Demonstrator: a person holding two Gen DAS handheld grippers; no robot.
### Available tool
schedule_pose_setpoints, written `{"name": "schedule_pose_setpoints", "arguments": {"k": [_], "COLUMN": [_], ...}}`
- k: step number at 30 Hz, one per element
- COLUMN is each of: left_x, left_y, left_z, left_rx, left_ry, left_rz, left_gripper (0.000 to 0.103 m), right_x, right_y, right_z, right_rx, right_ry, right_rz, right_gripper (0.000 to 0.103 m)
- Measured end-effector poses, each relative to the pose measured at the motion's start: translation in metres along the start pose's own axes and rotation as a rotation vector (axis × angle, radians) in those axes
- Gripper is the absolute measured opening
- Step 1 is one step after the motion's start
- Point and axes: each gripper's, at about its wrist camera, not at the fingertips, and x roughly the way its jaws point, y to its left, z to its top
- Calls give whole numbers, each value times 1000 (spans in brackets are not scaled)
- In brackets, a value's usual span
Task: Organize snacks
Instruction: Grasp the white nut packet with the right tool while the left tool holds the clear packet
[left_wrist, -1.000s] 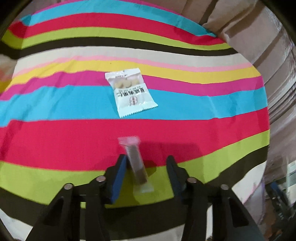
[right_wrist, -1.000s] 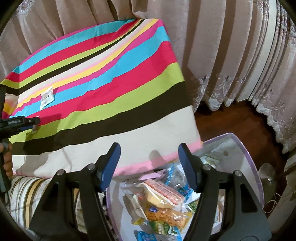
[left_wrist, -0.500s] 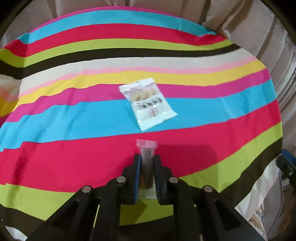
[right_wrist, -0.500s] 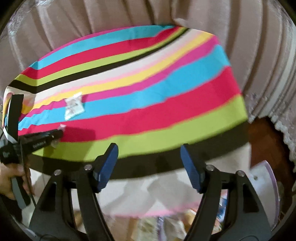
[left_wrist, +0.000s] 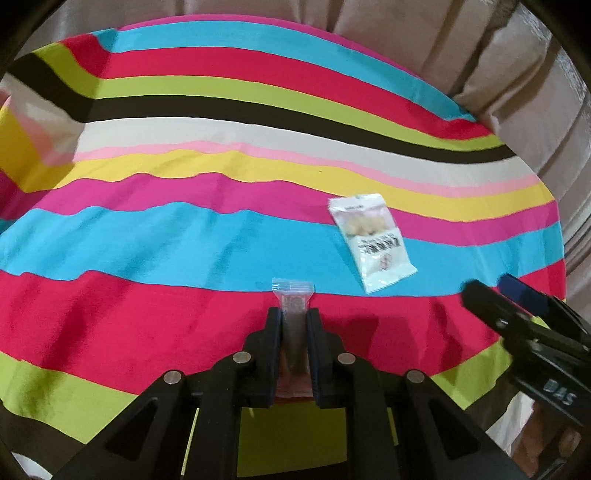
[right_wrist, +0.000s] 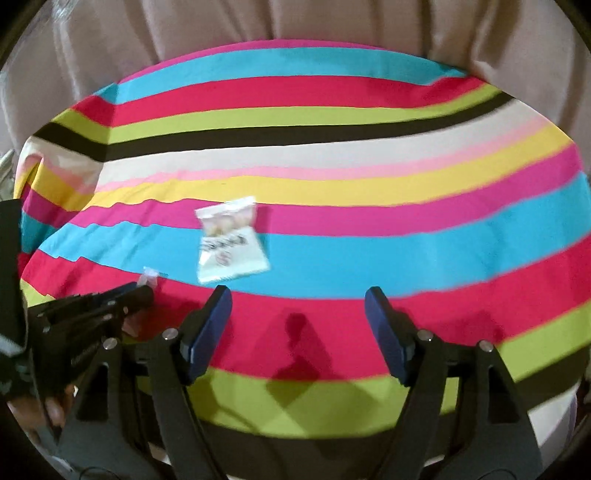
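The left gripper (left_wrist: 292, 325) pinches a thin bar (left_wrist: 293, 314) along its long sides, above the tabletop's near edge. Its wrapper is light, slick and crushable. The right gripper (right_wrist: 298, 325) has just been opening, with nothing between its jaws. The pouch (right_wrist: 229, 242) lies mid-tabletop; it looks soft, so grip across its flat middle.
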Motion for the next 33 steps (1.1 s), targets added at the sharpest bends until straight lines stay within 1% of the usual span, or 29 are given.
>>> {"name": "schedule_pose_setpoints", "arguments": {"k": [3,6,11,14,18,19,21,25,28,33], "left_x": [-4,-6,-8,-7,-10,-9,-11,-10,-12,-15], "left_y": [10,15,15,16,19,19,20,21,21,21], "left_z": [0,0,-3,-2,-3,-3,-5,-4,-4,-6], "left_rx": [-8,-4,32,40,28,26,21,11,11,12], "left_ry": [-13,-27,-33,-32,-34,-36,-39,-42,-52,-54], "left_rz": [9,40,85,92,76,74,66,49,42,30], "left_gripper": [14,14,15,15,14,14,14,14,14,14], "right_x": [16,31,53,68,79,80,83,81,77,67], "right_y": [15,26,42,48,51,50,49,54,52,45], "right_z": [9,15,21,24,28,29,30,29,27,21], "right_rx": [-26,-49,-92,-104,-99,-99,-83,-110,-103,-87], "right_ry": [5,22,44,63,75,78,81,72,73,74], "right_rz": [9,15,16,1,2,0,23,4,-3,-39], "right_gripper": [78,79,79,79,79,78,60,57,55,53]}}
